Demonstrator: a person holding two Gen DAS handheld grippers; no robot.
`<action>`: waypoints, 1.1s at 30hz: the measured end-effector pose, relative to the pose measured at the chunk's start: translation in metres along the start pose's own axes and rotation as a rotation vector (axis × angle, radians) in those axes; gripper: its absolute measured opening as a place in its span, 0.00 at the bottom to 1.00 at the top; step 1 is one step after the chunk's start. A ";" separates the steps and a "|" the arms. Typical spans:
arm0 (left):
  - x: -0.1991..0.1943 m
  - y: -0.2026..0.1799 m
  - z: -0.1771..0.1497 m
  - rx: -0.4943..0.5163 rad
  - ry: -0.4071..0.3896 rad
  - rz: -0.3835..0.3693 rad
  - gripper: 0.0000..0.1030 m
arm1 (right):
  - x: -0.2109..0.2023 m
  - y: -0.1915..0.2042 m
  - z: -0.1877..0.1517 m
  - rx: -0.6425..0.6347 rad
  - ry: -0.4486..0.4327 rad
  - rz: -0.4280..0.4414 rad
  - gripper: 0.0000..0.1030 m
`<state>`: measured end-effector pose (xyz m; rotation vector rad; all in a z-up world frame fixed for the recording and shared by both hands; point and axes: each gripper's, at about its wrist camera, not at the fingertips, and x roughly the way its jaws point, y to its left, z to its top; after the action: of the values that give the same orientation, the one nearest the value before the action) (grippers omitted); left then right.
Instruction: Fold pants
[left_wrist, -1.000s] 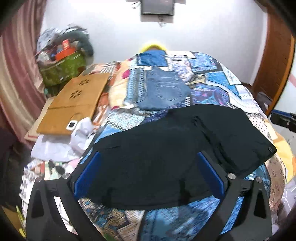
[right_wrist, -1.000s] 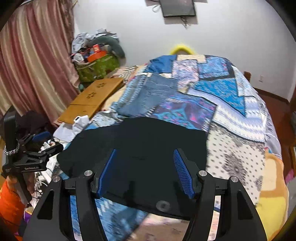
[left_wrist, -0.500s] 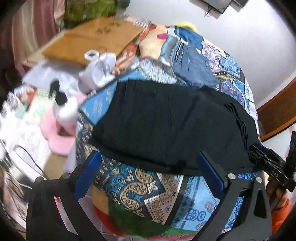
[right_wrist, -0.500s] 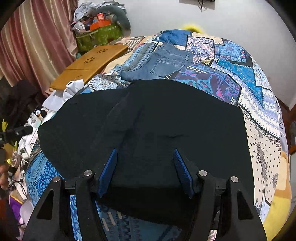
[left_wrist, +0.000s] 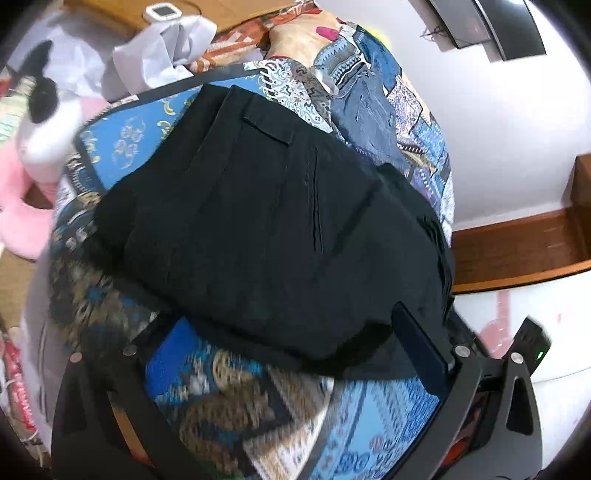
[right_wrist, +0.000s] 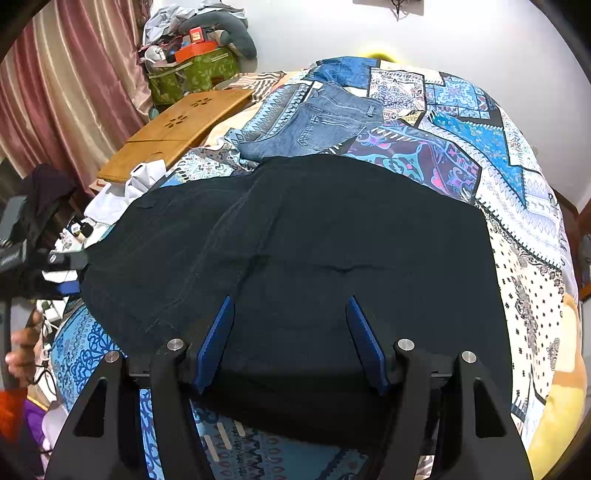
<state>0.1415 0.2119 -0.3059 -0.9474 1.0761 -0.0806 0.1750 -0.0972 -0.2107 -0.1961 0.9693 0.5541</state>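
Note:
Black pants lie folded flat on the patterned blue bedspread, also in the right wrist view. My left gripper is open at the near edge of the pants, its right finger by their near right corner, tilted. My right gripper is open, low over the near edge of the pants, with the cloth showing between its blue pads. The left gripper body shows at the pants' left edge in the right wrist view.
Folded blue jeans lie further back on the bed. A wooden lap desk, white cloth and a green bag stand at the left. A pink slipper lies on the floor. A wall and wooden trim are to the right.
The left gripper has swung in closer and tilted toward the pants' near corner. The right gripper has dropped closer to the pants' near edge. Both stay open.

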 end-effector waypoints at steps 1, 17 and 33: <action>0.003 0.003 0.005 -0.014 0.003 -0.012 0.99 | 0.000 0.000 0.000 0.000 -0.002 0.002 0.58; -0.034 -0.086 0.020 0.396 -0.312 0.407 0.21 | -0.023 -0.014 -0.005 0.073 -0.041 0.012 0.58; -0.053 -0.270 0.002 0.772 -0.505 0.269 0.18 | -0.066 -0.092 -0.061 0.242 -0.057 -0.016 0.58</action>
<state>0.2163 0.0707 -0.0818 -0.1022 0.6029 -0.0263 0.1504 -0.2227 -0.1979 0.0281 0.9692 0.4208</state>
